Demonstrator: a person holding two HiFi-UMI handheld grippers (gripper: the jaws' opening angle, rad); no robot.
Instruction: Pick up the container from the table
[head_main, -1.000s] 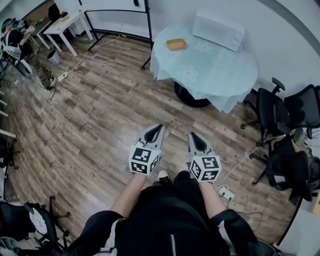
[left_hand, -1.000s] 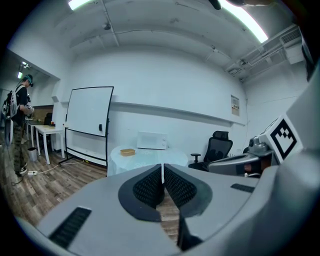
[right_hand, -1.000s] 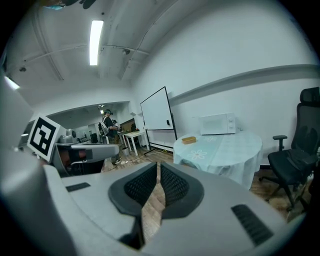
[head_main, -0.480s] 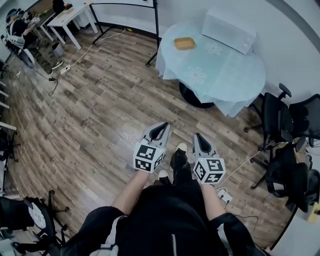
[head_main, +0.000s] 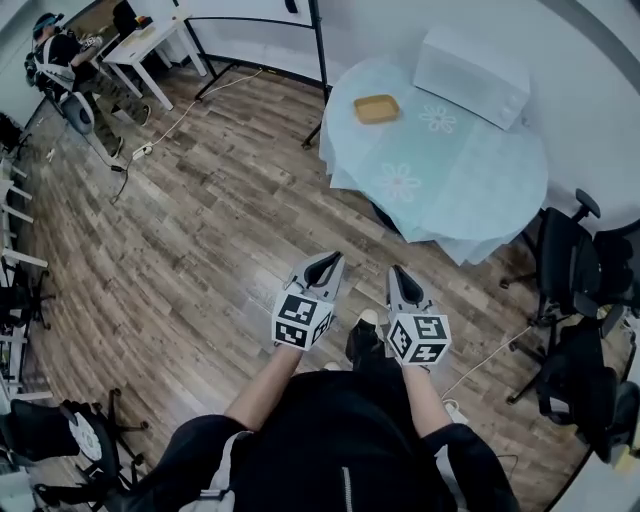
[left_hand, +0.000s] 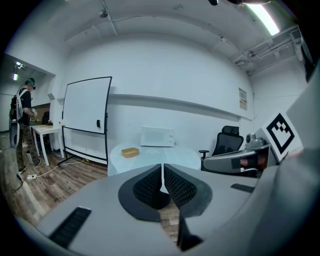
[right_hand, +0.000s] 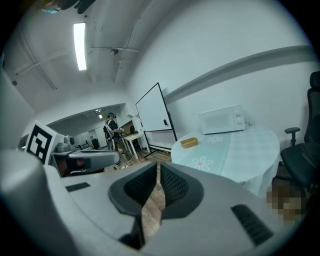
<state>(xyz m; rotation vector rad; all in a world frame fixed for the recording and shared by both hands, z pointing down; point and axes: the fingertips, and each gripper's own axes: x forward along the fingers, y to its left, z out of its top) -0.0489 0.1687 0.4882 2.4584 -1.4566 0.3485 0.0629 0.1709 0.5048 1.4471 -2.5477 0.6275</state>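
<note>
The container (head_main: 377, 108) is a shallow tan tray on the far left part of a round table (head_main: 470, 190) with a pale blue flowered cloth. It also shows small and distant in the left gripper view (left_hand: 130, 151) and the right gripper view (right_hand: 189, 142). My left gripper (head_main: 322, 266) and right gripper (head_main: 401, 277) are held side by side at waist height over the wooden floor, well short of the table. Both point toward it, jaws together, with nothing between them (left_hand: 161, 169) (right_hand: 158, 171).
A white microwave (head_main: 470, 75) stands on the table behind the container. Black office chairs (head_main: 575, 275) crowd the right side. A whiteboard on a stand (head_main: 250, 15) is at the back, and a person (head_main: 60, 55) stands by a white desk far left. A cable (head_main: 150, 140) runs across the floor.
The table and container have drawn nearer and lower in the head view as the person steps forward. Both grippers keep the same shut pose in front of the body.
</note>
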